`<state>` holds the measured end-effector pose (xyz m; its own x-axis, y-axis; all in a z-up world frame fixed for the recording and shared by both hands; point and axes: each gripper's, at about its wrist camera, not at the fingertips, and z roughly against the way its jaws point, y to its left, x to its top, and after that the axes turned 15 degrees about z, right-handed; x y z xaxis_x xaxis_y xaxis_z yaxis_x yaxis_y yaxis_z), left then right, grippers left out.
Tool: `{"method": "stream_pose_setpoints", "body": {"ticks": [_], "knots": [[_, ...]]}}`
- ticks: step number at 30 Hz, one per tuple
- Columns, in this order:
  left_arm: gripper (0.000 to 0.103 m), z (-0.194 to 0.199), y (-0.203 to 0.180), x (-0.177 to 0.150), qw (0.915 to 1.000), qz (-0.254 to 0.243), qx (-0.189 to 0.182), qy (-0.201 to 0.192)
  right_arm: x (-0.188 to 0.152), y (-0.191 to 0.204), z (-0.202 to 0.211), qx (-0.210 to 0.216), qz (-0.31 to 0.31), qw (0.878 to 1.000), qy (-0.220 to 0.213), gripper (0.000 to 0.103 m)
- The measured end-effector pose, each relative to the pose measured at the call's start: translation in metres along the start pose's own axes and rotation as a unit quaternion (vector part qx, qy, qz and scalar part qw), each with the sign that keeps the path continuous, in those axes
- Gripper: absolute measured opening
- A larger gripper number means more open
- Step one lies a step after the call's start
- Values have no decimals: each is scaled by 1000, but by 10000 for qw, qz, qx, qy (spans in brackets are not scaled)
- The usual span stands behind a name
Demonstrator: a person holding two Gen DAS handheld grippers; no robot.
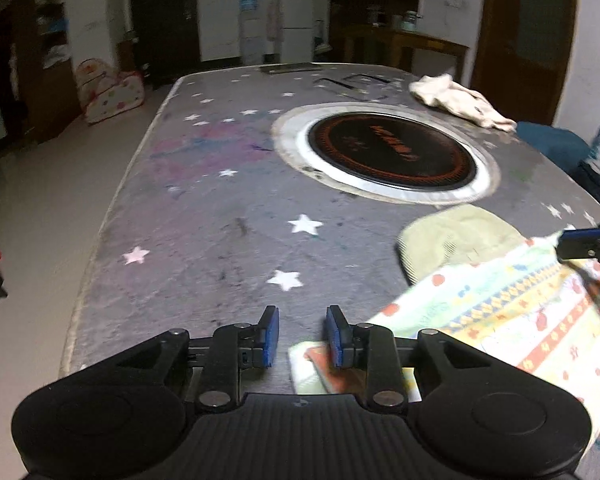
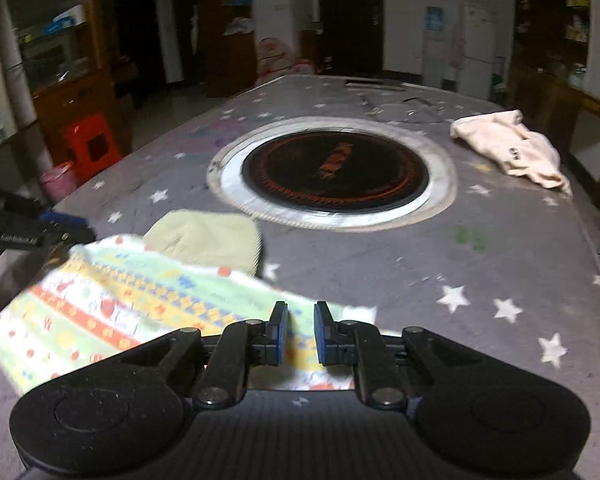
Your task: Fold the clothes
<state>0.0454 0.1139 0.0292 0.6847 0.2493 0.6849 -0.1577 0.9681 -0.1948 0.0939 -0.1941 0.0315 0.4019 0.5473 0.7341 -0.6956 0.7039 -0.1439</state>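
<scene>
Looking along your left gripper point(image 1: 302, 336), you have its jaws apart with nothing pressed between them, the patterned cloth point(image 1: 500, 320) lying on the near right of the star-print table point(image 1: 220, 200). Your right gripper point(image 2: 301, 332) also stands slightly parted above the cloth's near edge, seemingly not pinching it. A cream garment point(image 2: 512, 152) lies far right, beyond the round cooktop point(image 2: 332, 168).

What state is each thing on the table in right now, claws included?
Left claw: open, nothing gripped.
Right claw: open a little, over the patterned cloth, not pinching it.
Patterned cloth: spread out, rumpled.
Pale green garment: partly under the patterned cloth.
Cream garment: crumpled, unfolded, far corner.
</scene>
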Motion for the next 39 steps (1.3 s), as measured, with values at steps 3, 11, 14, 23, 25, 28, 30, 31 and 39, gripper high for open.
{"method": "stream_pose_setpoints", "body": {"ticks": [3,11,14,23,25,28,30,31,39], "knots": [[28,13,-6,3,9998,9,16,-200,9,9,4,123,123,9997,-184,13],[28,33,-52,-5,9957,-256,-873,-188,28,41,-28,633,400,9971,-119,15],[28,23,-68,-11,9940,-395,-1022,-26,31,39,-40,607,294,9977,-61,15],[27,-7,-68,-8,9943,-73,-1053,180,32,40,-33,637,336,9972,-190,20],[27,-9,-69,-6,9944,-49,-1042,178,31,47,-30,661,544,9961,-223,24],[27,-12,-71,-2,9946,0,-1022,182,30,55,-30,647,694,9953,-210,26],[28,-12,-72,-2,9947,-26,-1014,187,31,57,-28,645,719,9951,-215,26],[28,-13,-72,-2,9947,-44,-1008,197,30,59,-24,707,784,9942,-216,26],[27,-16,-72,-1,9950,-14,-979,214,9,89,4,1019,1515,9832,-75,26]]}}
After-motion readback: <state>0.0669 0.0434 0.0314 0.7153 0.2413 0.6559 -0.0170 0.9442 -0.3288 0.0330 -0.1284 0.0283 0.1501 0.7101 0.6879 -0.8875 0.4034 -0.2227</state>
